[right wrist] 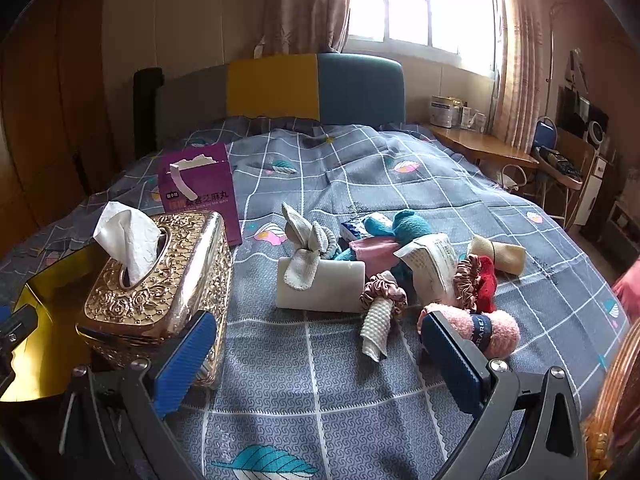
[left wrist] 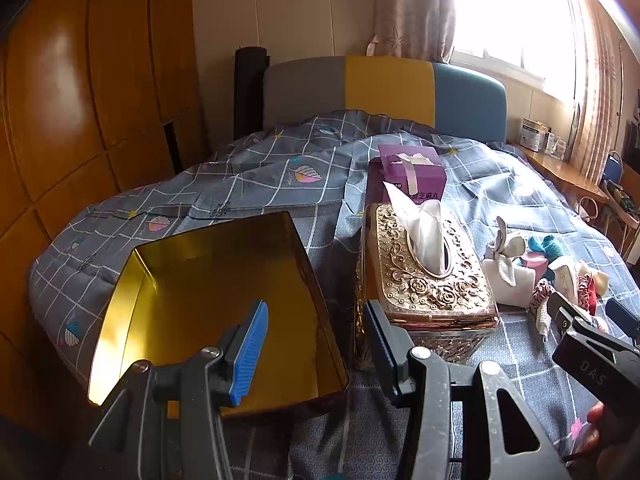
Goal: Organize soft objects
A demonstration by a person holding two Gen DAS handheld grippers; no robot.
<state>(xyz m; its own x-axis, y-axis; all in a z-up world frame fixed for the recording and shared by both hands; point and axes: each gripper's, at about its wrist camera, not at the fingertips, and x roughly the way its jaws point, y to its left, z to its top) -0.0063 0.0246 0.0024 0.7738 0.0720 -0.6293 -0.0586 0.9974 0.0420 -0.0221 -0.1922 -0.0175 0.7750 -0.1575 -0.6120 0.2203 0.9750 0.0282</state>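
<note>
1. Left wrist view: bed [left wrist: 280,168] with a grey checked quilt fills the frame. Left gripper [left wrist: 316,334] at lower centre, its jaws apart and empty, above an open gold tin [left wrist: 200,280] beside an ornate tissue box [left wrist: 424,276].
2. Right wrist view: right gripper [right wrist: 316,348] at the bottom, jaws wide apart, empty. Soft objects [right wrist: 400,264] lie heaped mid-frame on the quilt; pink rolled sock [right wrist: 496,332] just beside the right finger.

The bed [right wrist: 360,168] carries a gold tin [left wrist: 208,304], tissue box [right wrist: 160,280] and soft items [right wrist: 400,264].
</note>
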